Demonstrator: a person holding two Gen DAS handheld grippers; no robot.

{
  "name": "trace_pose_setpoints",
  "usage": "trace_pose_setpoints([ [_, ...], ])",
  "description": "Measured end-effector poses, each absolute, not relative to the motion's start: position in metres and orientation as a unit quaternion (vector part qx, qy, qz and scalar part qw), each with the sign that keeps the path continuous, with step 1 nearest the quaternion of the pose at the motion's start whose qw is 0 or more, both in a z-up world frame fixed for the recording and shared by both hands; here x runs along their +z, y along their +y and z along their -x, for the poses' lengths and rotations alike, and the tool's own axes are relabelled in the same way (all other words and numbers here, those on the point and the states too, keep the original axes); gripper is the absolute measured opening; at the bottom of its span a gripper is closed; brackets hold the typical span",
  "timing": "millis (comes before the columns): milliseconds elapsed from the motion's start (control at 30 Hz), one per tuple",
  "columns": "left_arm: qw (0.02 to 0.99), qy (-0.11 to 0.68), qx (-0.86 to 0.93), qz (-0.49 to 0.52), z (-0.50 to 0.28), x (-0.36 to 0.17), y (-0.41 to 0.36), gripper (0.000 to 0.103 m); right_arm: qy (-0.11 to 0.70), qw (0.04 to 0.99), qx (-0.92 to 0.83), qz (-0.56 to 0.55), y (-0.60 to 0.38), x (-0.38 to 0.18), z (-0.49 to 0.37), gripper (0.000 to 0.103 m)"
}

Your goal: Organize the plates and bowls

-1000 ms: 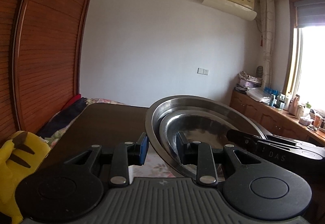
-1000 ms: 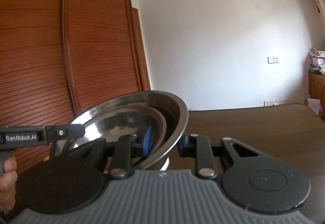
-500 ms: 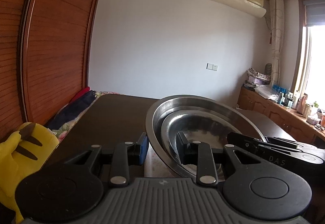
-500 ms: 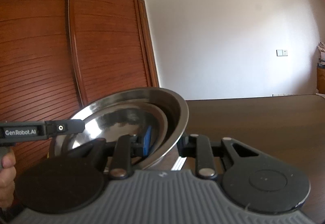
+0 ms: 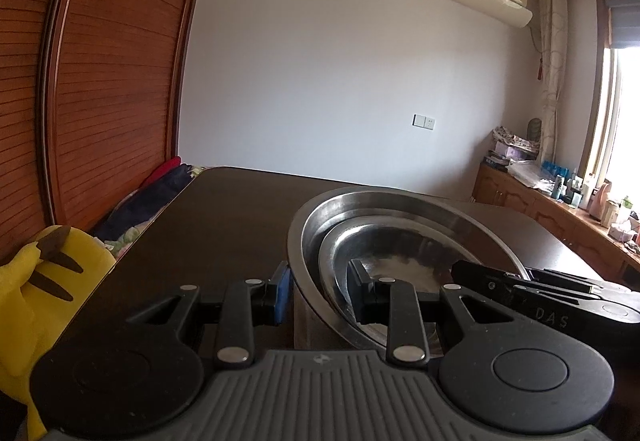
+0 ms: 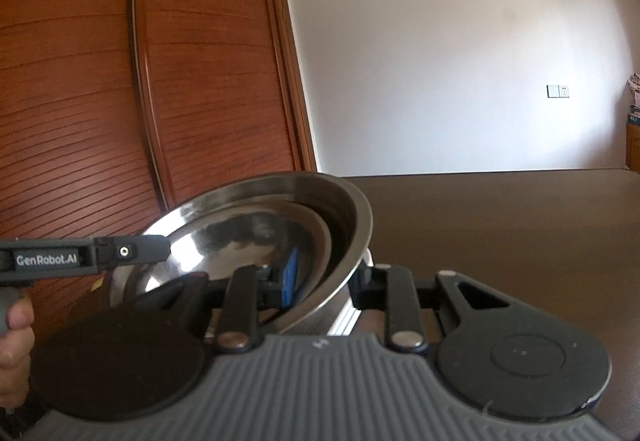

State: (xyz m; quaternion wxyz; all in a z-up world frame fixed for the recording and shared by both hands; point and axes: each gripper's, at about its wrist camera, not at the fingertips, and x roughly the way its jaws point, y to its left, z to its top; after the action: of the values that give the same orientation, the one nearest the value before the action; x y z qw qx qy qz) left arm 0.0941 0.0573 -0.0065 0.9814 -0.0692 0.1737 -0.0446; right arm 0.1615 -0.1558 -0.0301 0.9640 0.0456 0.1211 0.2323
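Observation:
A large steel bowl [image 5: 312, 225] with a smaller steel dish [image 5: 384, 241] nested inside is held between both grippers above the dark table [image 5: 224, 217]. My left gripper [image 5: 320, 295] is shut on the bowl's left rim, one finger outside and one inside. My right gripper [image 6: 324, 281] is shut on the opposite rim of the same bowl [image 6: 352, 217], which tilts up on that side. The nested dish also shows in the right wrist view [image 6: 256, 233]. Each gripper's body shows in the other's view.
A wooden slatted wardrobe [image 5: 100, 81] stands to the left. A yellow plush toy [image 5: 36, 281] and folded clothes [image 5: 160, 185] lie along the table's left edge. A wooden counter with bottles [image 5: 568, 201] runs under the window at right.
Both grippers have carried the bowl stack to the left. The wardrobe fills more of both views and the window has slid toward the right edge. The grip is the same.

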Motion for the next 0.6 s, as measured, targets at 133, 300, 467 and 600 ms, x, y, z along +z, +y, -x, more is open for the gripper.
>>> trace_pose_setpoints([
  [133, 0.981, 0.174, -0.046, 0.067, -0.094, -0.006, 0.056, 0.049, 0.123, 0.964, 0.231, -0.044, -0.154, -0.028, -0.162, 0.028],
  [300, 0.981, 0.175, -0.046, 0.067, -0.096, -0.008, 0.057, 0.049, 0.126, 0.964, 0.232, -0.045, -0.155, -0.027, -0.164, 0.029],
  [467, 0.983, 0.167, -0.042, 0.063, -0.096, -0.008, 0.056, 0.051, 0.125, 0.963, 0.235, -0.039, -0.151, -0.026, -0.165, 0.041],
  [600, 0.985, 0.158, -0.036, 0.056, -0.093, -0.005, 0.055, 0.061, 0.100, 0.971, 0.215, -0.007, -0.147, -0.023, -0.156, 0.064],
])
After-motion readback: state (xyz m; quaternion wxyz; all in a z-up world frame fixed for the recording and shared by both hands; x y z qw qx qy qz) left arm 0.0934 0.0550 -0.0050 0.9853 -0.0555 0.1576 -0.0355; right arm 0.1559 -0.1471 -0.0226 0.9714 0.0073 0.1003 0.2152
